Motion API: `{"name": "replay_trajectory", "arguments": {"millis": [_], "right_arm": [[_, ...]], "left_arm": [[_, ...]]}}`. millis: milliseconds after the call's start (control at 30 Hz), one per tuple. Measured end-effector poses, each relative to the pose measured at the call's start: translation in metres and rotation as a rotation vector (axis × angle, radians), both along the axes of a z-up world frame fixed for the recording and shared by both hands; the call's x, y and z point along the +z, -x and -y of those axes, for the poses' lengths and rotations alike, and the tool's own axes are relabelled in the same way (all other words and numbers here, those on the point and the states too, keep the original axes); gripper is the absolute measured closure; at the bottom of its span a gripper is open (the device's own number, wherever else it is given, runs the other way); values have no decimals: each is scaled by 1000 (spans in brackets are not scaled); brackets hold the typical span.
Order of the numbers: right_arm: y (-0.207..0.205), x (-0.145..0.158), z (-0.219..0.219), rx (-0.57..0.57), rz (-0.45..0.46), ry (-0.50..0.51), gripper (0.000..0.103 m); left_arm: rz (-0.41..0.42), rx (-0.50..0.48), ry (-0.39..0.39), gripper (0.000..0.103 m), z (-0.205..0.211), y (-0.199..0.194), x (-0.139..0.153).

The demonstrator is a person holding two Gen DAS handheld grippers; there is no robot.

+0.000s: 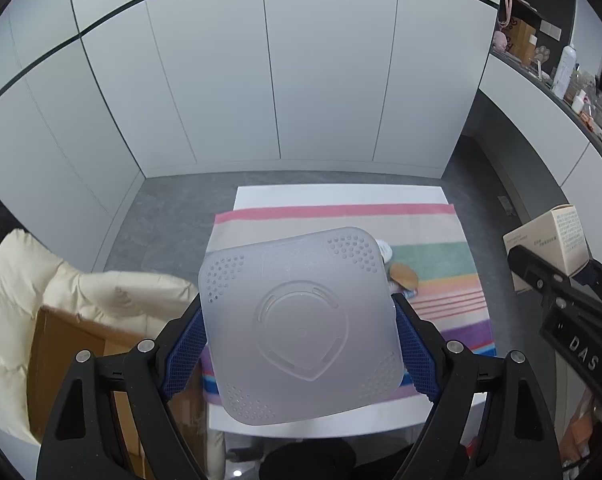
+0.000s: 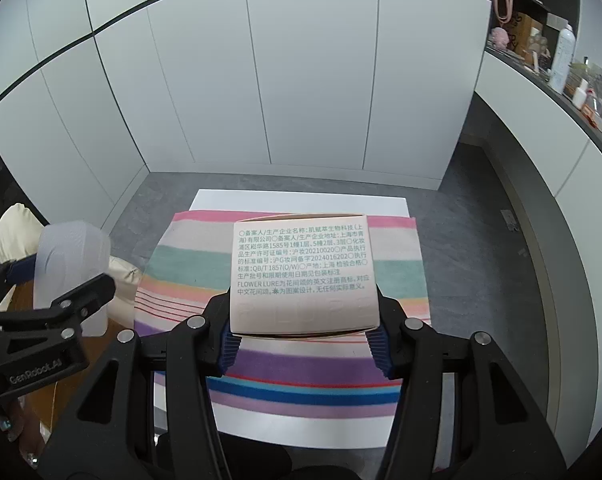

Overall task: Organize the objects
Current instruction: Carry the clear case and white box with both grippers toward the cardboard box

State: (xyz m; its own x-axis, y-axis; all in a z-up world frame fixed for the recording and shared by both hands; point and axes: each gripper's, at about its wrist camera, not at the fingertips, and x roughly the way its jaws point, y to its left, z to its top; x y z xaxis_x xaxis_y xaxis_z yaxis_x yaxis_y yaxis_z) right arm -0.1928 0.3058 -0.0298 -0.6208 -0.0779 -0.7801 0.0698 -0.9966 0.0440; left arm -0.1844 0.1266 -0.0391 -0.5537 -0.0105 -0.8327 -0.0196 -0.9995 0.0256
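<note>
My left tongs point(image 1: 301, 344) grip a frosted tub point(image 1: 301, 324) across its sides, its perforated base turned toward the camera and filling the centre of the left view. My right tongs point(image 2: 303, 330) are clamped on a cream box point(image 2: 303, 276) with printed text, held mid-frame in the right view; the blue pads point(image 2: 229, 350) press its lower flanks. Both things hang clear above the striped cloth point(image 2: 285, 364) that covers most of the white tabletop point(image 2: 301, 200) at lower centre.

At the tub's right edge in the left view a few small items point(image 1: 401, 276) lie on the cloth, partly hidden, so I cannot tell what they are. A cardboard carton point(image 1: 73, 356) with a cream jacket point(image 1: 29, 276) draped over it sits at lower left.

I judge this to be the carry step: two things lifted, neither yet placed. Next I need a destination for each; nothing here marks one. Setting down calls for lowering level and releasing only once the base rests flat, since the tub is tilted.
</note>
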Motion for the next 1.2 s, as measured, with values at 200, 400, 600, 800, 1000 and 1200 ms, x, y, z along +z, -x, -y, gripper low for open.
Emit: {"name": "replay_trajectory", "arguments": {"millis": [200, 400, 600, 800, 1000, 1200], "right_arm": [[-32, 0, -8, -11, 4, 15, 48], [-71, 4, -7, 0, -7, 13, 48], [-114, -4, -6, 4, -15, -14, 48], [-158, -11, -9, 13, -1, -16, 48], [-204, -25, -13, 48, 48, -25, 48], [-229, -28, -21, 45, 57, -15, 48]], "left_arm": [[0, -3, -15, 16, -2, -38, 4], [-15, -10, -17, 16, 1, -78, 9], [-16, 10, -17, 16, 4, -118, 7], [6, -14, -2, 16, 2, -155, -6], [40, -20, -32, 16, 4, -174, -16], [21, -60, -18, 16, -9, -183, -13]]}}
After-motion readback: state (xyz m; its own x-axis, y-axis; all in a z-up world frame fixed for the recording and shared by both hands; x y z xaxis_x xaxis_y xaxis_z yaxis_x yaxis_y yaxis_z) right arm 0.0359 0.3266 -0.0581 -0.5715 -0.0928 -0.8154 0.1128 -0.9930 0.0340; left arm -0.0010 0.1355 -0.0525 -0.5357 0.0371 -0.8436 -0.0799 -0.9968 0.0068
